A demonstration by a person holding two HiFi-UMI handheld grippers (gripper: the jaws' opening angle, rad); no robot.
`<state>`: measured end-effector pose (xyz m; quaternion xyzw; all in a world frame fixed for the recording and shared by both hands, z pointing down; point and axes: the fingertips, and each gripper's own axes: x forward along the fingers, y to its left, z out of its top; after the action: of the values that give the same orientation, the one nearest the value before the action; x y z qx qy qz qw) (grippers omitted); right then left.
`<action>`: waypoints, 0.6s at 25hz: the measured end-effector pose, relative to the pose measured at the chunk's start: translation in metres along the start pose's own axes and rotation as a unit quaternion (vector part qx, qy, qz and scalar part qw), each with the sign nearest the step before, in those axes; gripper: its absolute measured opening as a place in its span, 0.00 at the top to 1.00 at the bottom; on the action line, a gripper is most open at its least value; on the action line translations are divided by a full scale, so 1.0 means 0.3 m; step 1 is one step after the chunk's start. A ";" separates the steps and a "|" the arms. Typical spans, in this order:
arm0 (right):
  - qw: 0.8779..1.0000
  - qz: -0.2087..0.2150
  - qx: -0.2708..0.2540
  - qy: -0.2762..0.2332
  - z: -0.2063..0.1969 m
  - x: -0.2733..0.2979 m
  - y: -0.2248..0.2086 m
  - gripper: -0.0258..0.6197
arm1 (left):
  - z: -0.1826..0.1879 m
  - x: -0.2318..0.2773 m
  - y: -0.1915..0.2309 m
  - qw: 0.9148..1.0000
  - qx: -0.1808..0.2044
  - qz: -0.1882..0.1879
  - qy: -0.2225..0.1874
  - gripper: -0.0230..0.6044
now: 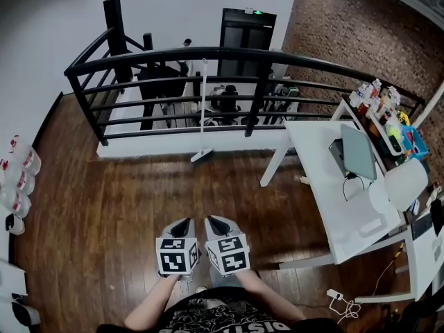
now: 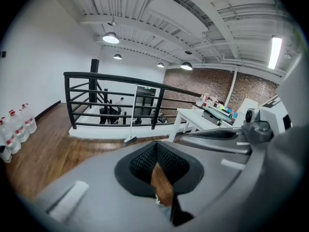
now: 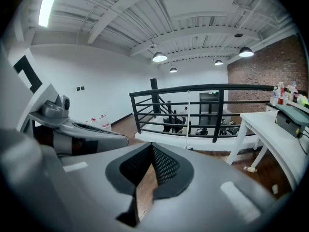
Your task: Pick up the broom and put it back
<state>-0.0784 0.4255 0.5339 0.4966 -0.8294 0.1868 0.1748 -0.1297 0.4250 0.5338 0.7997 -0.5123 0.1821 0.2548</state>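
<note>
The broom (image 1: 202, 109), with a long white handle, leans upright against the black railing (image 1: 173, 53) at the far side of the wood floor; its head (image 1: 201, 156) rests on the floor. It also shows far off as the broom (image 2: 132, 117) in the left gripper view and the broom (image 3: 188, 122) in the right gripper view. My left gripper (image 1: 183, 223) and right gripper (image 1: 214, 220) are side by side near the person's body, well short of the broom. Both point toward the railing. The left gripper (image 2: 157, 146) and the right gripper (image 3: 150, 146) are both shut with nothing held.
A white table (image 1: 326, 186) with a grey laptop (image 1: 358, 150) stands at the right, cluttered shelves (image 1: 388, 113) behind it. Water bottles (image 1: 19, 172) line the left wall. Cables (image 1: 343, 302) lie on the floor at bottom right. Beyond the railing is a drop to a lower level.
</note>
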 end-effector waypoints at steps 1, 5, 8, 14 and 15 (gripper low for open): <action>1.000 0.001 -0.001 -0.001 0.015 0.027 -0.026 0.96 | 0.021 0.031 0.004 1.000 0.001 0.001 -0.001 0.96; 1.000 0.005 -0.008 -0.009 0.113 0.143 -0.143 0.96 | 0.123 0.173 0.022 1.000 0.005 0.005 -0.003 0.96; 1.000 0.009 -0.010 -0.018 0.208 0.226 -0.233 0.96 | 0.222 0.285 0.032 1.000 0.008 0.009 -0.003 0.96; 1.000 0.018 -0.008 -0.020 0.340 0.370 -0.412 0.96 | 0.393 0.497 0.021 1.000 0.007 0.011 -0.003 0.96; 1.000 0.019 -0.006 -0.019 0.354 0.392 -0.443 0.96 | 0.413 0.531 0.018 1.000 0.007 0.011 -0.001 0.96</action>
<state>-0.0237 0.2269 0.5157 0.4833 -0.8431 0.1750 0.1583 -0.0658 0.2337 0.5236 0.7957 -0.5202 0.1877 0.2471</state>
